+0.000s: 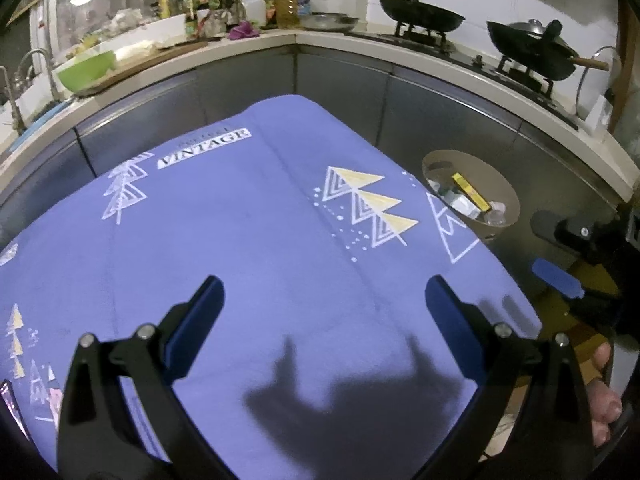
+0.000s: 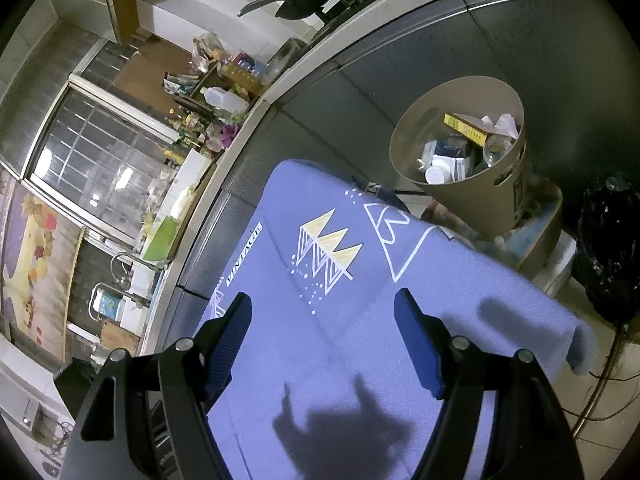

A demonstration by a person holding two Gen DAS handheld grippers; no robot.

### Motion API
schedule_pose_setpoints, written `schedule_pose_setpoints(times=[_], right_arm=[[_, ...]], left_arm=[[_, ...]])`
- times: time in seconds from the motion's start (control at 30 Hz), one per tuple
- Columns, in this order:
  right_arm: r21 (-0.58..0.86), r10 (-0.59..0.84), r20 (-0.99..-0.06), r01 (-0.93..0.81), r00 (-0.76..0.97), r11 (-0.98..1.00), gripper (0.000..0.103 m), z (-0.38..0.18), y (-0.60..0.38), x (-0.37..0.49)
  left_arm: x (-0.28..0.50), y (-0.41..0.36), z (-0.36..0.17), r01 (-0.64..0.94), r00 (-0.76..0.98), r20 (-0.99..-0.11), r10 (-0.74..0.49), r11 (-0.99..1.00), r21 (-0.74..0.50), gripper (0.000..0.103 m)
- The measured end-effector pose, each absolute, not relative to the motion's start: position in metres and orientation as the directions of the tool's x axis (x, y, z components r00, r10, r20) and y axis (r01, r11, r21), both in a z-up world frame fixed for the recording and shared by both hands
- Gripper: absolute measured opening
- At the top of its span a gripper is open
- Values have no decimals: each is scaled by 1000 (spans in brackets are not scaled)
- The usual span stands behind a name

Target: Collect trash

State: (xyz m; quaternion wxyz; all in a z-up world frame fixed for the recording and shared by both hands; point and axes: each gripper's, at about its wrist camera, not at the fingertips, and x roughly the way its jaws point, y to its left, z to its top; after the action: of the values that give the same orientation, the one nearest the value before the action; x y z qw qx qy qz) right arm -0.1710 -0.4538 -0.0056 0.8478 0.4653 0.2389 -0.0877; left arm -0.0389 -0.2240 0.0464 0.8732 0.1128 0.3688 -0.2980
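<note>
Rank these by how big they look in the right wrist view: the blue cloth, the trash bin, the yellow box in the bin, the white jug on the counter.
1. Blue cloth, largest, though nearest the camera.
2. Trash bin.
3 and 4. Yellow box and white jug look alike; the box is partly buried and the jug farther off, so no ranking.

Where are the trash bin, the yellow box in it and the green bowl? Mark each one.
trash bin (image 2: 472, 200): right wrist view, outer wall.
yellow box (image 2: 464, 125): right wrist view, long side.
green bowl (image 1: 86, 70): left wrist view, outer side.

"VINTAGE" in white label box on blue cloth (image 1: 248, 216); smaller line above unreadable.
</note>
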Motion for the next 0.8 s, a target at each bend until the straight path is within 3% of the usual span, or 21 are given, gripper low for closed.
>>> schedule_pose_setpoints(times=[0.37, 0.8], right_arm=[[749, 70, -499, 390, 864, 536, 70, -13, -456, -171], [751, 78, -501, 389, 862, 533, 70, -15, -456, -173]], left_arm=[[-36, -230, 38, 577, 580, -741, -338, 813, 81, 97], [-51, -240, 39, 622, 577, -736, -355, 774, 115, 97]])
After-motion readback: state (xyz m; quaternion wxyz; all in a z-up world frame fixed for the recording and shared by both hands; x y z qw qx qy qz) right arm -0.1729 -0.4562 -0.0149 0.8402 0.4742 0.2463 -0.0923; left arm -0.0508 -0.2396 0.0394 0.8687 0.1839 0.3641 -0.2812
